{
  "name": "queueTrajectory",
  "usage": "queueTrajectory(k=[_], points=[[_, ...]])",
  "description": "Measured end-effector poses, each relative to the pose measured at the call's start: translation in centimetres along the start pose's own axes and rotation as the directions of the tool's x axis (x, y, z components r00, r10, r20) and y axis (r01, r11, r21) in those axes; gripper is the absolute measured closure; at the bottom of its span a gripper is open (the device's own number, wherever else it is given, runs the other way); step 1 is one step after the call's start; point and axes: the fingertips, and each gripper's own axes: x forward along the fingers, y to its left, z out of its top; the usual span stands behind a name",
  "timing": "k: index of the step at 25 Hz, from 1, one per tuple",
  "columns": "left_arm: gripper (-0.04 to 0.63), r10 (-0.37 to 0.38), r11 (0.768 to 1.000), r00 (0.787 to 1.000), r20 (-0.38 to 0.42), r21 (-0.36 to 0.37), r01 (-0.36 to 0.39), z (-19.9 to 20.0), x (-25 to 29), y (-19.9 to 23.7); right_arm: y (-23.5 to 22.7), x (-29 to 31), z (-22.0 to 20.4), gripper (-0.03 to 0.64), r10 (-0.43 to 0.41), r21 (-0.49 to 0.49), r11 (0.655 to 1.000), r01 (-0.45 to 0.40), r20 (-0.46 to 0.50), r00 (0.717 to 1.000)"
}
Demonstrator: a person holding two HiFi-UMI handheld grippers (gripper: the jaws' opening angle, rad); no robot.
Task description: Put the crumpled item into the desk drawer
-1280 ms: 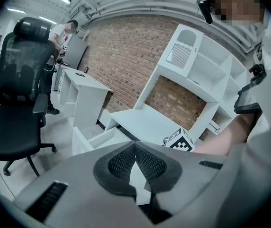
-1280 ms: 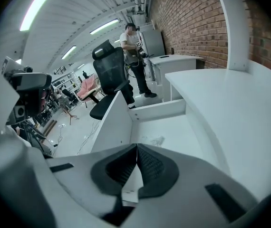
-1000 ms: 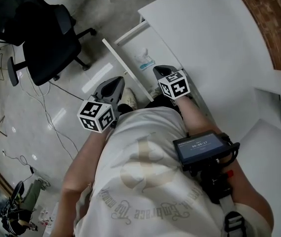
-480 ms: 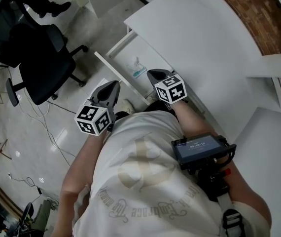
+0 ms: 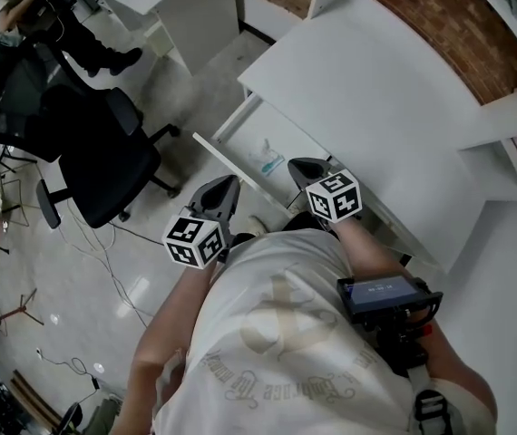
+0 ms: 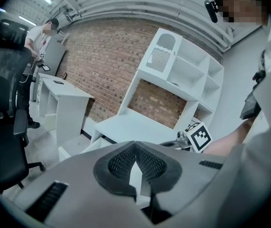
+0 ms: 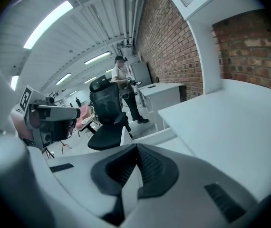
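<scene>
Bright overhead strip lights (image 7: pixel 50 20), fisheye-warped edges, dark corners

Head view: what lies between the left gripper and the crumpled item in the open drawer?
The drawer's white front panel runs between the left gripper and the crumpled item; the head view shows it.

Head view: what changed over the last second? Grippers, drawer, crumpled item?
Mostly the camera tilted up: everything slid down-frame, more room shows. The left gripper and right gripper stay shut and empty at the open white desk drawer, no clear move against it. The pale blue crumpled item stays inside. Nothing gripped or released.
</scene>
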Motion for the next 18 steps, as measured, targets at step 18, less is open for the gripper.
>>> queueTrajectory(k=[18], points=[[0.575,-0.031,0.996,0.999,0.033,0.079,0.029,0.9,-0.6,-2.6,2.7,-5.6,3.1,0.595,0.054,-0.051,0.998,-0.046,0.158,0.986]])
